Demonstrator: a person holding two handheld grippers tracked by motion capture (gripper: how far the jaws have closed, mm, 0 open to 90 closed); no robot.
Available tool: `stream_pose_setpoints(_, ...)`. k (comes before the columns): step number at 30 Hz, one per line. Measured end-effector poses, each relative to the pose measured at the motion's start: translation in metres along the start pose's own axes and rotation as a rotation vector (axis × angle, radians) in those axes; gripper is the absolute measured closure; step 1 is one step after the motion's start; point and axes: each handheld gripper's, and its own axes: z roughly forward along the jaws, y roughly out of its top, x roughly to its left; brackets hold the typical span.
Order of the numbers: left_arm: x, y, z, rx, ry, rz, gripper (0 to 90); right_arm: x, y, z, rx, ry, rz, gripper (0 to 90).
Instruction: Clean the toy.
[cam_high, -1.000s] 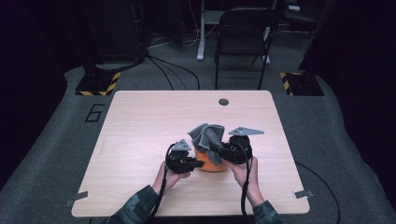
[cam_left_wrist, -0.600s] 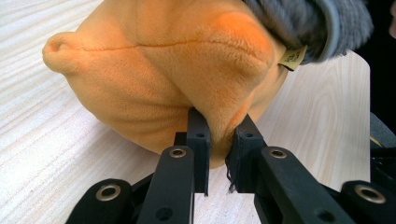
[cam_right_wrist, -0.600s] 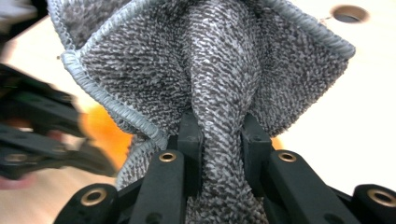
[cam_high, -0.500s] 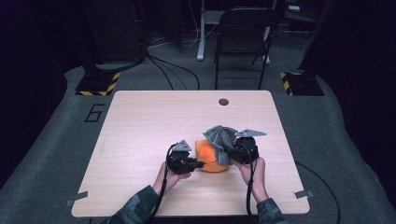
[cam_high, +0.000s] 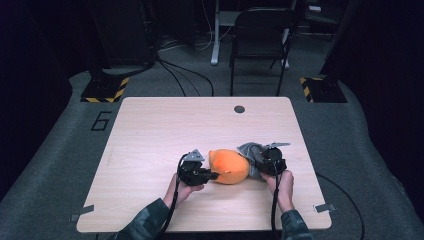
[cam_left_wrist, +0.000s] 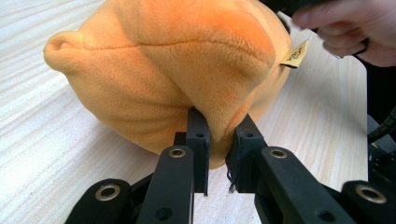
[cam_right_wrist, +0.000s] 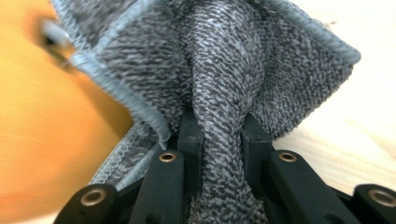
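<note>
my left gripper (cam_left_wrist: 218, 154) is pinched tight on a fold of the orange plush toy (cam_high: 229, 166), low on its near end; jaws nearly closed, fabric bunched between them. my right gripper (cam_right_wrist: 219, 140) is clamped just as narrowly on a twisted ridge of the grey towel (cam_high: 251, 155), which stands up in a peak above the jaws.

the toy lies on the wooden table (cam_high: 150, 130), toward the near edge, between my two grippers; the towel touches its right end.

the work looks like pulling cloth and toy apart, or laying the cloth beside it. to do it well i'd keep the left grip steady as an anchor, draw the towel away low and level, and let go only once it lies flat.

toy: soft, short pile, rounded with a small nub at one end, one seam across it, a yellow tag (cam_left_wrist: 294, 54) at the far side. towel: coarse speckled weave, pale stitched hem.
</note>
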Motion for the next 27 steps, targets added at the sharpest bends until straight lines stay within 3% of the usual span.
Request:
stream_pose_setpoints(1, 0.000, 0.000, 0.000, 0.003, -0.003, 0.002, 80.2, -0.001, -0.002, 0.004, 0.029, -0.009, 0.010, 74.4)
stream_pose_setpoints(3, 0.000, 0.000, 0.000, 0.000, -0.004, 0.002, 80.1, -0.005, -0.004, 0.007, 0.035, -0.002, 0.017, 74.5)
stream_pose_setpoints(7, 0.001, 0.000, -0.001, -0.009, -0.007, 0.010, 79.8, -0.006, 0.006, -0.018, -0.052, 0.018, 0.030, 75.1)
stream_pose_setpoints(10, 0.000, 0.000, 0.000, -0.016, -0.009, 0.015, 79.6, -0.001, 0.015, -0.050, -0.165, 0.134, 0.073, 75.1)
stream_pose_setpoints(13, -0.001, 0.000, 0.000, -0.012, -0.004, 0.033, 79.7, 0.016, 0.025, -0.076, -0.247, 0.228, 0.057, 75.1)
stream_pose_setpoints(18, -0.001, 0.000, 0.000, -0.012, -0.006, 0.029, 79.7, 0.054, 0.032, -0.088, -0.299, 0.351, 0.009, 75.0)
stream_pose_setpoints(22, -0.002, 0.000, 0.000, -0.008, 0.004, 0.044, 79.7, 0.080, 0.030, -0.073, -0.259, 0.358, -0.053, 74.7)
stream_pose_setpoints(24, -0.002, 0.000, 0.000, -0.006, 0.009, 0.038, 79.7, 0.085, 0.027, -0.059, -0.219, 0.330, -0.076, 74.5)
stream_pose_setpoints(27, 0.000, -0.001, 0.001, -0.007, 0.003, 0.028, 79.7, 0.085, 0.024, -0.050, -0.206, 0.275, -0.112, 74.4)
